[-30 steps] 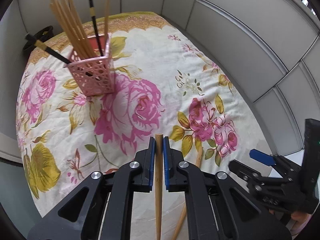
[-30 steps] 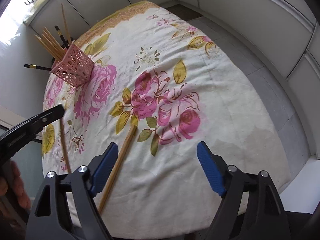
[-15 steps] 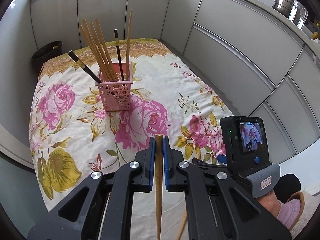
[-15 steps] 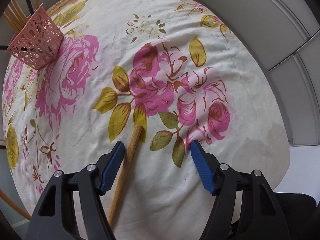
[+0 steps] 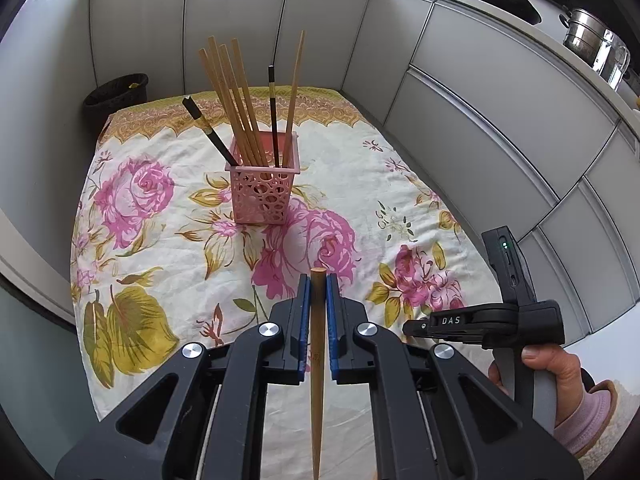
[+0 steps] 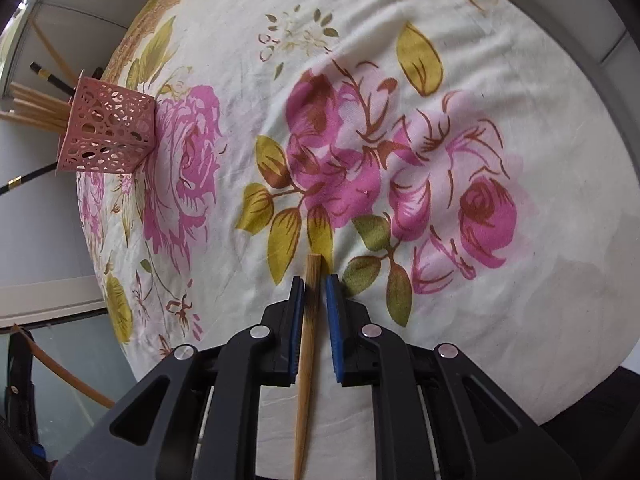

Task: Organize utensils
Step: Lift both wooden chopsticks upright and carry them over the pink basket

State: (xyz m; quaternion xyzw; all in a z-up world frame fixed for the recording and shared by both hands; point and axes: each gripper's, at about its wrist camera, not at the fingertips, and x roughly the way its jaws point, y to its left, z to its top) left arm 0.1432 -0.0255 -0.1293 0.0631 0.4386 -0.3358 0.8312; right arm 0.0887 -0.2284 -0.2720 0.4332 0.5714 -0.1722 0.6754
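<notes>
A pink lattice holder stands on the floral tablecloth with several wooden and two black chopsticks upright in it. My left gripper hangs above the cloth in front of the holder, shut on a wooden chopstick. My right gripper points down at the cloth. Its jaws are closing around a second wooden chopstick that lies on the cloth. The left pad touches the chopstick; a thin gap still shows at the right pad. The holder is far to the upper left in the right wrist view.
Grey cabinet fronts wall the table at the back and right. A black bin sits beyond the far left corner. A pan and a steel pot stand on the counter. A hand grips the right tool's handle.
The left gripper rose and tipped up with its chopstick, bringing the holder to mid-view. The right gripper came down over the lying chopstick and its jaws narrowed from wide to nearly touching it.
</notes>
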